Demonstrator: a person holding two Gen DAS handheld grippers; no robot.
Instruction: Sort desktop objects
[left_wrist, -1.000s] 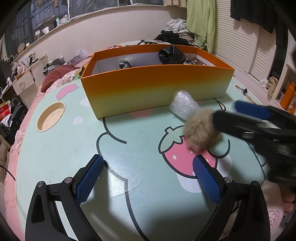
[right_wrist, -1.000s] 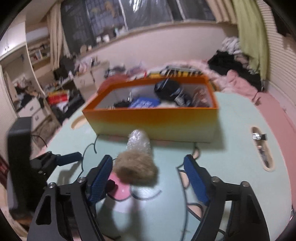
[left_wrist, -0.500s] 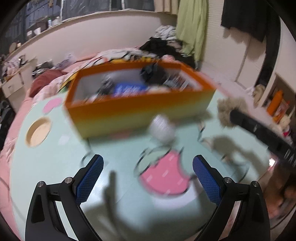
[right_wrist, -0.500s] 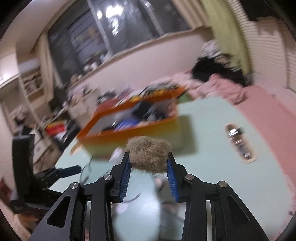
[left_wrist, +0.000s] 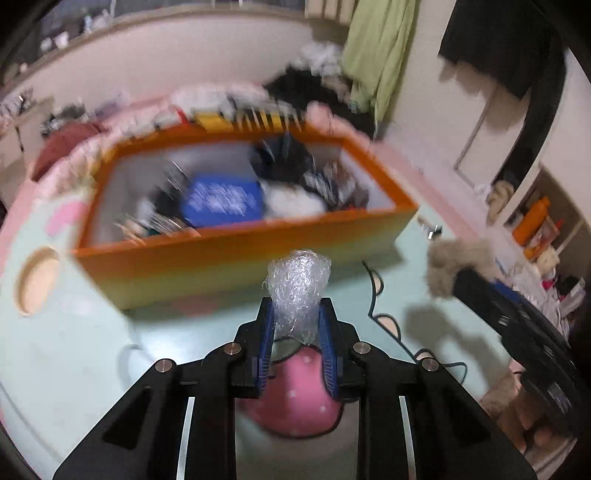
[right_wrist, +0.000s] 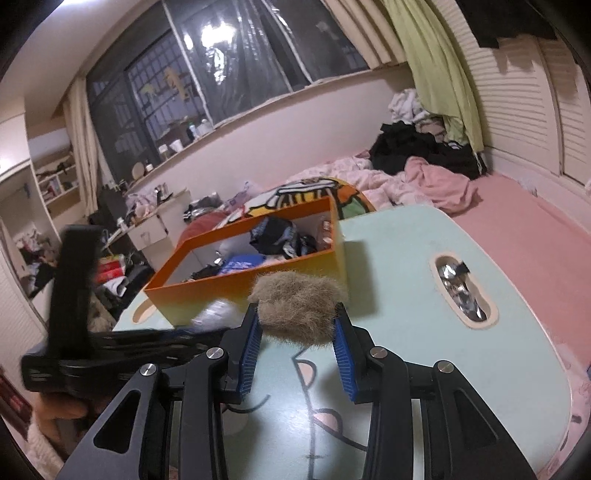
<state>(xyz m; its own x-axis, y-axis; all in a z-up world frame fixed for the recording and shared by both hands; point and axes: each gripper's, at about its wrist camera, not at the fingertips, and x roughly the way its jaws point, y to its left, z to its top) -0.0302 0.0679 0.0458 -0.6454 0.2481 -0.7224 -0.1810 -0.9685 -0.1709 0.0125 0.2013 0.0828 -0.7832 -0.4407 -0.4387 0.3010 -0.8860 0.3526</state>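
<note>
My left gripper is shut on a crumpled roll of clear bubble wrap, lifted above the mint table. My right gripper is shut on a brown furry ball, held clear of the table. In the left wrist view that ball and the right gripper's black body show at the right. An orange box with several items inside stands just beyond both grippers. In the right wrist view the box lies ahead to the left, and the bubble wrap shows beside it.
The table has a round recess at the left and an oval recess holding small metal bits at the right. A bed with piled clothes lies behind the table. Shelves with bottles stand at the right.
My left gripper has shut on the bubble wrap and lifted it off the table. My right gripper closed on the furry ball and raised it toward the right.
</note>
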